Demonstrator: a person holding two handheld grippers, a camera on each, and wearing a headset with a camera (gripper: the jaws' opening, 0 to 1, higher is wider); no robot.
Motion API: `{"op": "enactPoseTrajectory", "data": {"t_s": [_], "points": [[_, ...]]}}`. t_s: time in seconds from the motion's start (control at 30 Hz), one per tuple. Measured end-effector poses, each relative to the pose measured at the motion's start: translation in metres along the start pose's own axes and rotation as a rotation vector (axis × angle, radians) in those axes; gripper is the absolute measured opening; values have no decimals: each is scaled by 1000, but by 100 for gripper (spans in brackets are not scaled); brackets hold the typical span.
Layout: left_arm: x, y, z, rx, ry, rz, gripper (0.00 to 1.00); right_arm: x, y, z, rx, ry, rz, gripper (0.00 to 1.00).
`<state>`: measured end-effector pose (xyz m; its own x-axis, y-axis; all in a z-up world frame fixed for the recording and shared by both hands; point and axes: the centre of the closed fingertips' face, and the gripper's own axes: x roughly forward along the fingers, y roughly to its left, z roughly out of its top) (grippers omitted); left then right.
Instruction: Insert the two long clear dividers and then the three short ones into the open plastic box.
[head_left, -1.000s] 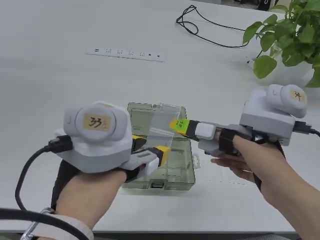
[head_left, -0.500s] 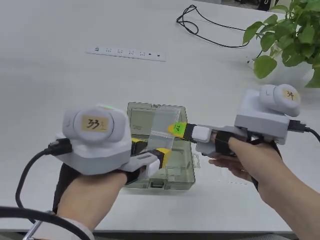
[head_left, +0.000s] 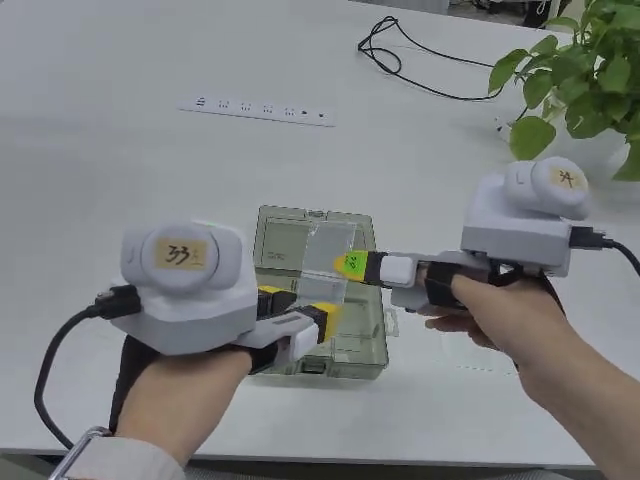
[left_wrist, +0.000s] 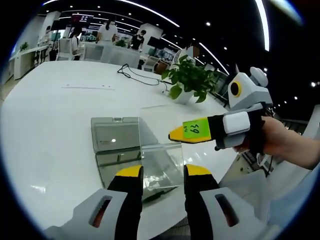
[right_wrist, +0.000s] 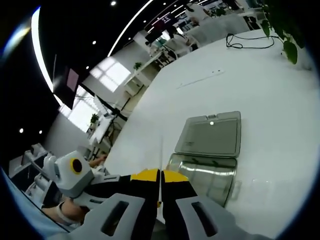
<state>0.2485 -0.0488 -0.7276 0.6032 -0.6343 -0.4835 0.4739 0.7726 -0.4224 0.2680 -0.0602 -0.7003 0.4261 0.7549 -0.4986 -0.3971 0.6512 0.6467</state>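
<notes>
The open plastic box (head_left: 340, 345) lies on the white table with its lid (head_left: 290, 240) folded back; the box (left_wrist: 120, 162) (right_wrist: 205, 177) also appears in both gripper views. My right gripper (head_left: 350, 265) (right_wrist: 160, 176) is shut on a clear divider (head_left: 328, 255), which stands upright over the box. That divider (left_wrist: 160, 160) hangs down between the yellow jaw tips of my left gripper (left_wrist: 164, 172), which is open just above the box's near side (head_left: 300, 305). Whether the divider touches the box floor I cannot tell.
A white power strip (head_left: 262, 110) lies far back on the table, with a black cable (head_left: 420, 62) behind it. A potted plant (head_left: 590, 80) stands at the back right. Faint clear sheet edges (head_left: 470, 362) show on the table under the right hand.
My right gripper has moved slightly left and down with the divider, closer over the box. The left gripper has sunk a little and stays open.
</notes>
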Motion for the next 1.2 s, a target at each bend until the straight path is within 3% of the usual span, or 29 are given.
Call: {"op": "enactPoseTrajectory", "data": {"t_s": [0.13, 0.23, 0.3, 0.37, 0.57, 0.67, 0.7, 0.73, 0.8, 0.83, 0.97, 1.1, 1.2], "points": [[1, -3, 1, 42, 0, -28, 31, -3, 0, -1, 5, 15, -11, 1], [3, -3, -2, 131, 18, -55, 33, -4, -4, 0, -3, 34, -25, 1], [2, -4, -4, 186, 32, -60, 37, -5, -6, 3, -1, 38, -32, 1], [1, -5, -3, 246, 20, -78, 41, -6, -8, 4, -8, 43, -45, 1], [-3, 5, 0, 311, 0, -107, 57, -8, -20, 7, 14, 82, -86, 1], [-5, 12, 1, 361, -6, -119, 67, -8, -25, 4, 23, 134, -110, 1], [-5, 13, 1, 381, -5, -127, 75, -8, -28, 1, 29, 165, -125, 1], [-5, 16, -2, 425, 16, -131, 84, -6, -33, 3, 22, 179, -142, 1], [-5, 22, -3, 520, 9, -130, 100, -5, -33, 0, 35, 218, -156, 1], [-7, 24, -6, 544, 27, -135, 100, -4, -33, 1, 38, 220, -164, 1], [-12, 29, -7, 533, 11, -162, 100, 1, -38, 1, 74, 291, -208, 1], [-18, 28, -3, 568, -16, -193, 100, 4, -40, -3, 109, 368, -252, 1], [-18, 29, -4, 598, -10, -192, 100, 6, -45, 0, 108, 393, -286, 1]]}}
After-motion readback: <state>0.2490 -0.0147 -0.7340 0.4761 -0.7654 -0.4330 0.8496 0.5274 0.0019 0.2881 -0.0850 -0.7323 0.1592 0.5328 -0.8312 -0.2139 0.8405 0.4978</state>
